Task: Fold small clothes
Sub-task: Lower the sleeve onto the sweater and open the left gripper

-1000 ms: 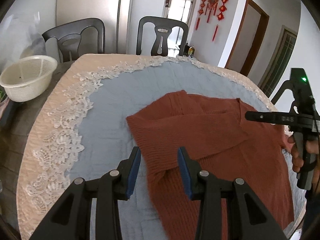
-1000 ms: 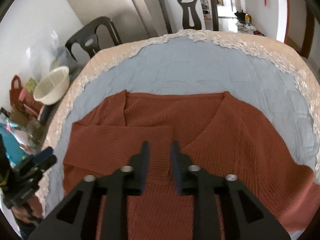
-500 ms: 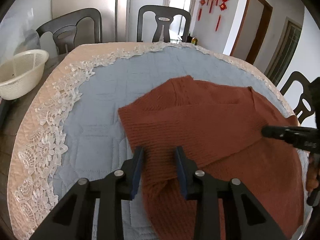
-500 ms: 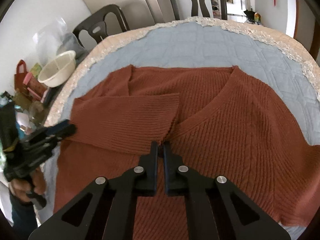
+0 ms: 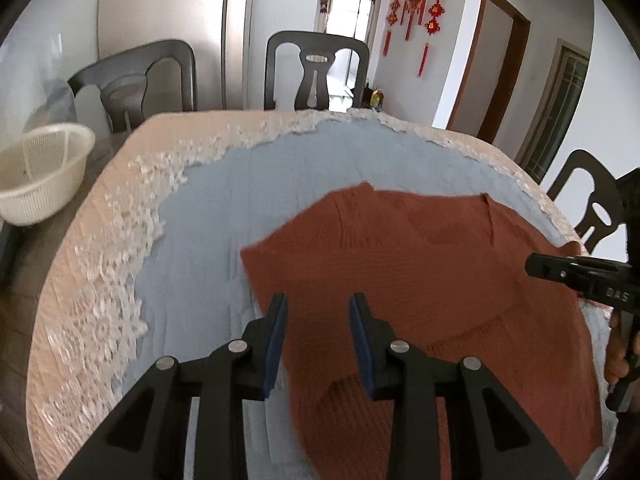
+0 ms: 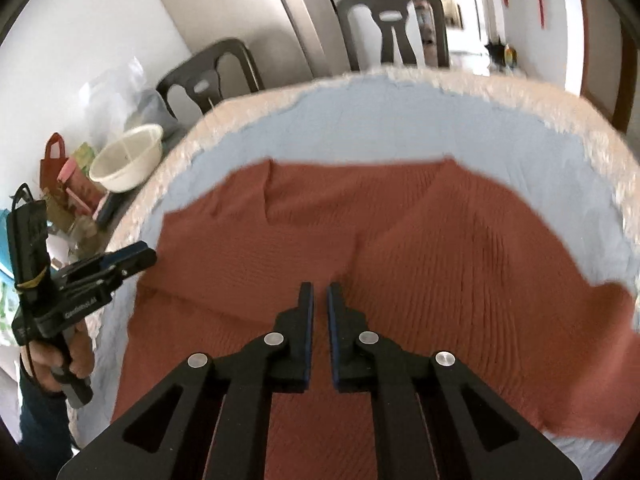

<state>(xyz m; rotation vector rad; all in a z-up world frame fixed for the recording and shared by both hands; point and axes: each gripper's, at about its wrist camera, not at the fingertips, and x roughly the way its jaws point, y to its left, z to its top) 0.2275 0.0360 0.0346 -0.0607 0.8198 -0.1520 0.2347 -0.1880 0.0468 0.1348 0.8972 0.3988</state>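
Left wrist view: a rust sweater [image 5: 420,280] lies flat on a blue quilt [image 5: 224,200] over a round table, with one sleeve folded across its chest; the left gripper [image 5: 318,310] hovers at the sweater's near left edge, its jaws narrowly apart with knit showing between them, though whether the pads press on it cannot be told. Right wrist view: the right gripper [image 6: 318,300] sits over the middle of the sweater [image 6: 460,260], just short of the folded sleeve's cuff, jaws all but shut; no cloth can be seen pinched in the slit. The sweater's long axis runs side to side across both views; the other sleeve stretches away to the right, nearer the right gripper, so that hand seems better placed to fold it in.
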